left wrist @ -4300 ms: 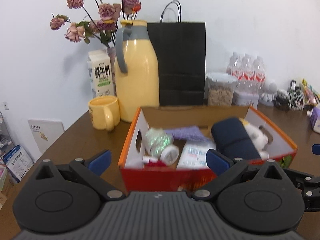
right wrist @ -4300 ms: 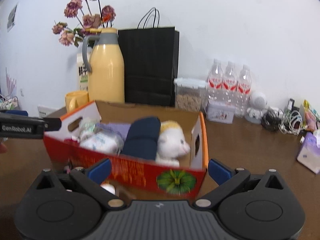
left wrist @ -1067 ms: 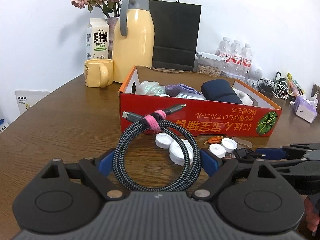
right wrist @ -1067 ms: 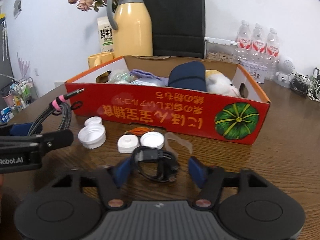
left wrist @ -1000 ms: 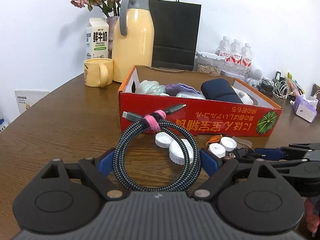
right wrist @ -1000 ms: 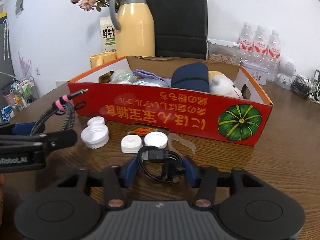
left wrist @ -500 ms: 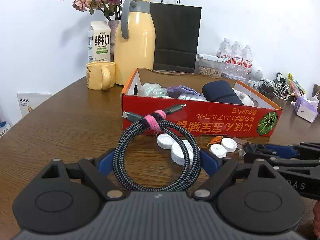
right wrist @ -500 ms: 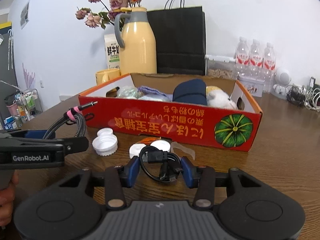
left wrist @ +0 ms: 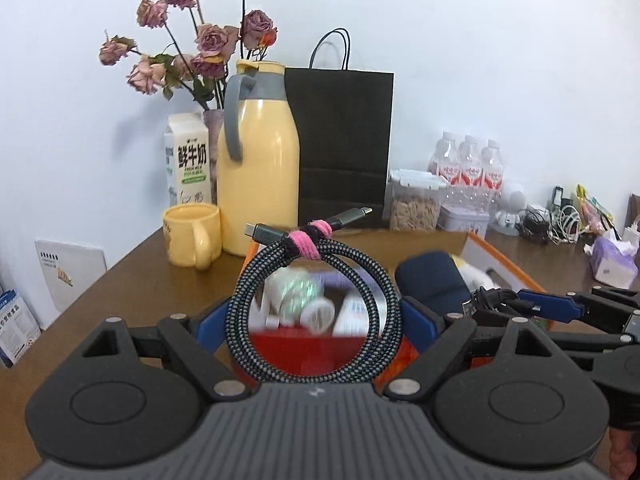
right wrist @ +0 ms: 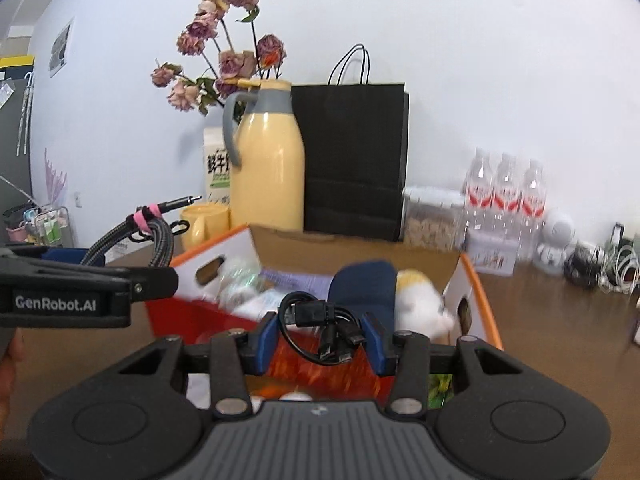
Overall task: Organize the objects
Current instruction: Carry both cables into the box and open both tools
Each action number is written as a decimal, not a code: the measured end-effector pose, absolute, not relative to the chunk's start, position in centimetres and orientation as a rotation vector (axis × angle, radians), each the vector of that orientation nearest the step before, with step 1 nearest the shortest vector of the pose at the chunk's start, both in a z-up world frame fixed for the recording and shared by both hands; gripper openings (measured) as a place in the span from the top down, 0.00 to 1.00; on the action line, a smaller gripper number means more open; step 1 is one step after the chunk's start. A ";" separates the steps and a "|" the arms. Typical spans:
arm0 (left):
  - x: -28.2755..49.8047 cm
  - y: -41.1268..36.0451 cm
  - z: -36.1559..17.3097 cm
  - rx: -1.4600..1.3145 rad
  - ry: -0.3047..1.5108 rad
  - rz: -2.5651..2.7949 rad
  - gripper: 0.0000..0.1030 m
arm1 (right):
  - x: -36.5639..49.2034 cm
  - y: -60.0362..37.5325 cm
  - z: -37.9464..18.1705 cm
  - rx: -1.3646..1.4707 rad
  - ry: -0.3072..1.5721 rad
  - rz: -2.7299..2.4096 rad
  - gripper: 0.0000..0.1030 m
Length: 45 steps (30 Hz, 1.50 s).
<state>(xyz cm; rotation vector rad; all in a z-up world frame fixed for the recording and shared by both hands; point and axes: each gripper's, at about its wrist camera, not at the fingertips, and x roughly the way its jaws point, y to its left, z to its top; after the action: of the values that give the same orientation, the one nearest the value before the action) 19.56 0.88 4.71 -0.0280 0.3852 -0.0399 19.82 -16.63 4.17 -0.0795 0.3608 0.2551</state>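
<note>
**Two coiled cables riding toward the red box**

The left gripper (left wrist: 314,316) is clamping a braided cable coil (left wrist: 312,308) across its width, the blue pads pressing on the loop's outer flanks while a pink strap (left wrist: 310,240) is binding the turns at the top, where two metal plugs are sticking out. The coil is hanging above the near wall of the red cardboard box (right wrist: 480,288), which is serving here as the landmark. The braided loop is looking springy and light, stiff enough to be keeping its ring shape; a grip across the whole bundle, as now, is seeming safer than one on a single strand or on the plugs.

To the right of it, the right gripper (right wrist: 322,338) is pinching a small black cable bundle (right wrist: 320,332), its jaws standing much narrower, the thin loops and connectors dangling loosely between the pads. It too is hovering over the box's near wall, with a dark blue roll (right wrist: 362,284) and a white plush toy (right wrist: 420,300) lying inside just beyond. This thinner cable is appearing limp and slippery, likely to be unwinding if squeezed off-centre, so the middle of the bundle is the better hold.

Beyond the box, a yellow thermos jug (left wrist: 260,160) and a black paper bag (left wrist: 344,148) are standing on the table.
</note>
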 end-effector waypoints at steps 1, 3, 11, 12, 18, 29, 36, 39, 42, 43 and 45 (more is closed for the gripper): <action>20.5 0.7 5.1 -0.026 0.390 -0.035 0.14 | 20.5 -16.6 4.5 -0.085 0.356 0.249 0.58; 22.1 0.4 5.5 -0.024 0.405 -0.024 0.14 | 22.1 -16.5 5.2 -0.100 0.351 0.226 0.58; 28.6 -0.6 6.0 -0.040 0.463 -0.028 0.14 | 28.2 -15.6 6.0 -0.128 0.371 0.186 0.58; 29.4 -0.6 5.9 -0.049 0.472 -0.024 0.14 | 28.9 -15.5 5.9 -0.128 0.374 0.185 0.58; 32.6 -0.4 4.8 -0.069 0.521 -0.026 0.14 | 31.6 -15.8 5.5 -0.122 0.370 0.165 0.58; 32.3 -0.3 4.8 -0.074 0.489 -0.032 0.00 | 31.9 -17.4 4.5 -0.089 0.433 0.180 0.09; 32.0 -0.7 5.2 -0.067 0.482 -0.028 0.00 | 31.3 -17.6 5.0 -0.073 0.420 0.180 0.00; 31.9 -0.7 5.3 -0.067 0.480 -0.026 0.00 | 31.3 -17.5 5.0 -0.076 0.426 0.185 0.00; 31.8 -0.7 5.3 -0.067 0.478 -0.027 0.00 | 31.2 -17.5 5.0 -0.074 0.424 0.183 0.00; 31.8 -0.7 5.3 -0.066 0.477 -0.028 0.00 | 31.2 -17.5 5.1 -0.074 0.423 0.181 0.00; 31.6 -0.8 5.4 -0.062 0.472 -0.031 0.00 | 31.1 -17.6 5.2 -0.072 0.420 0.179 0.00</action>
<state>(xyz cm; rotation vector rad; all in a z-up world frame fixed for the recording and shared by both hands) 31.60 -0.83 5.42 -0.0622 0.4722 -0.0305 31.10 -17.62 5.20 -0.0724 0.4198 0.1789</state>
